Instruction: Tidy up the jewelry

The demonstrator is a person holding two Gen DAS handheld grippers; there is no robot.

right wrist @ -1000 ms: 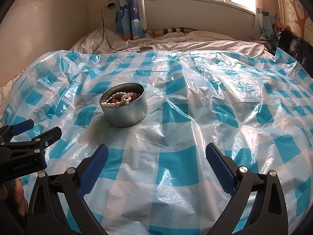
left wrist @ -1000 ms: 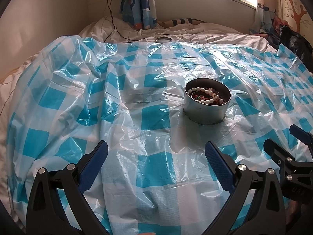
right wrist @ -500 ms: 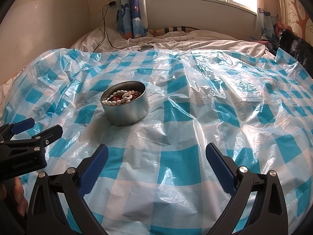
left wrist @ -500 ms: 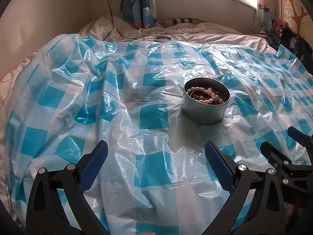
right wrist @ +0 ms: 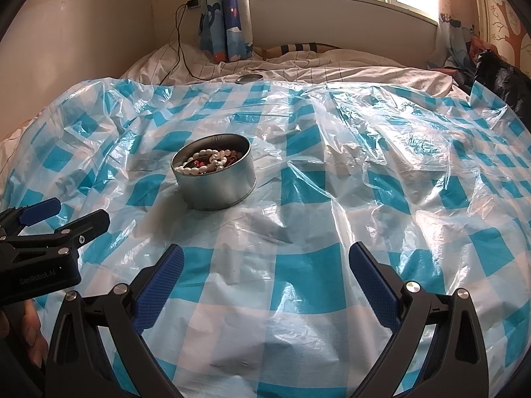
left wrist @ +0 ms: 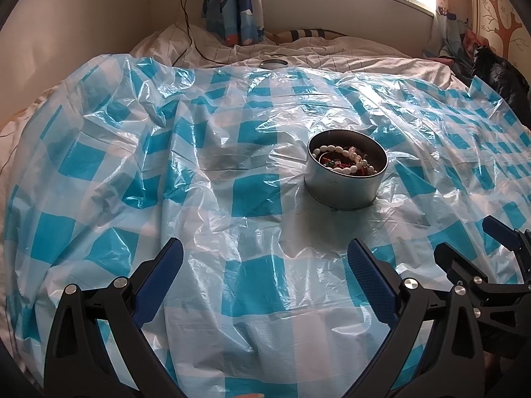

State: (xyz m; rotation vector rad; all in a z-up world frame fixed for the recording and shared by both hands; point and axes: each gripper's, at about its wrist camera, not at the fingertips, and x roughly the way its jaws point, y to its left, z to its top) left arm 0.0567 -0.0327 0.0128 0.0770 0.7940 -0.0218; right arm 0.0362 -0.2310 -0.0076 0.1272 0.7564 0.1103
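Your left gripper (left wrist: 265, 265) hovers over the blue-and-white checked plastic sheet (left wrist: 252, 195), its jaws spread wide and empty. The round metal tin (left wrist: 343, 189) stands upright on the sheet at about 1 o'clock from that gripper, well apart from the fingertips. A white bead strand (left wrist: 345, 154) lies coiled inside the tin over some red pieces (left wrist: 341, 167), which are too small to identify with certainty. Your right gripper (right wrist: 265, 265) likewise has its jaws released, holding nothing; from it, the tin lies at about 11 o'clock. At 12 o'clock, beyond the far edge of the sheet, a flat round lid (right wrist: 249, 78) rests on the white bedding (right wrist: 332, 66).
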